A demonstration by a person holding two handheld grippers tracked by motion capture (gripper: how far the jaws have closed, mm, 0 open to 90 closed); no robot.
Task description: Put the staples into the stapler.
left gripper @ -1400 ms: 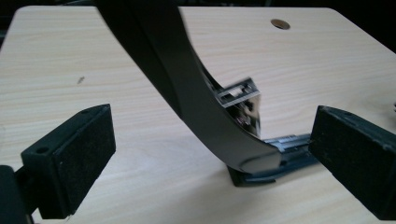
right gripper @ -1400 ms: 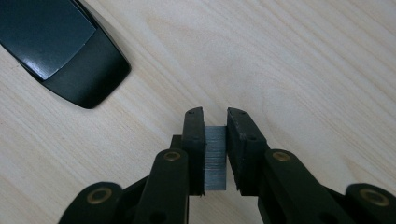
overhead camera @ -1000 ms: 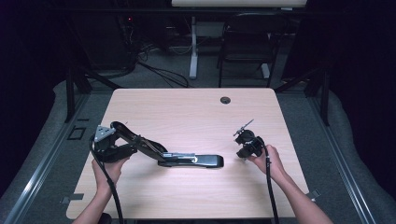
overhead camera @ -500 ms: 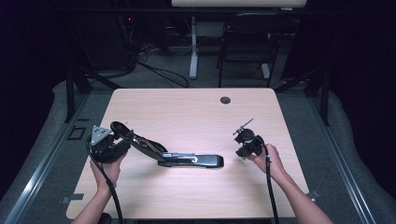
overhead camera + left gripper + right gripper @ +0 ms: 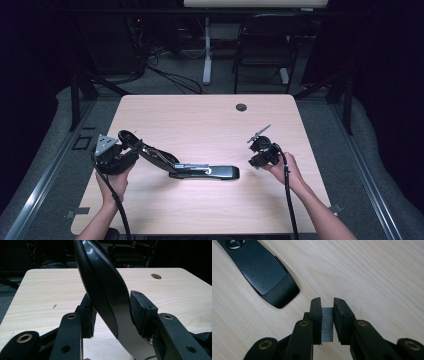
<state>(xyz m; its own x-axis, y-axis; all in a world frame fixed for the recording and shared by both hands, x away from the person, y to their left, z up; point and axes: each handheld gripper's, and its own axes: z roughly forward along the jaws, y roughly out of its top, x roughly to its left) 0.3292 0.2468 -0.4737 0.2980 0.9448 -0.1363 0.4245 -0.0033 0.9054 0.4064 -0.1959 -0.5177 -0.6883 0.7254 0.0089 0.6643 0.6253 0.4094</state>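
A black stapler (image 5: 207,172) lies on the wooden table (image 5: 200,120) with its top swung open toward the left. My left gripper (image 5: 129,147) is shut on that raised top; in the left gripper view the curved black lid (image 5: 105,290) stands pinched between both pads, left gripper (image 5: 112,312). My right gripper (image 5: 257,154) hovers to the right of the stapler's base, a short gap away. In the right gripper view my right gripper (image 5: 327,307) is shut on a grey strip of staples (image 5: 327,326), and the stapler's rounded end (image 5: 265,272) lies at upper left.
A round cable hole (image 5: 241,107) sits near the table's far edge, also seen as the hole (image 5: 156,276). Desk legs and cables (image 5: 170,75) stand on the dark floor beyond. Bare wood surrounds the stapler on all sides.
My left gripper has shifted slightly to the left with the stapler's lid. The right gripper and the stapler's base stay where they were.
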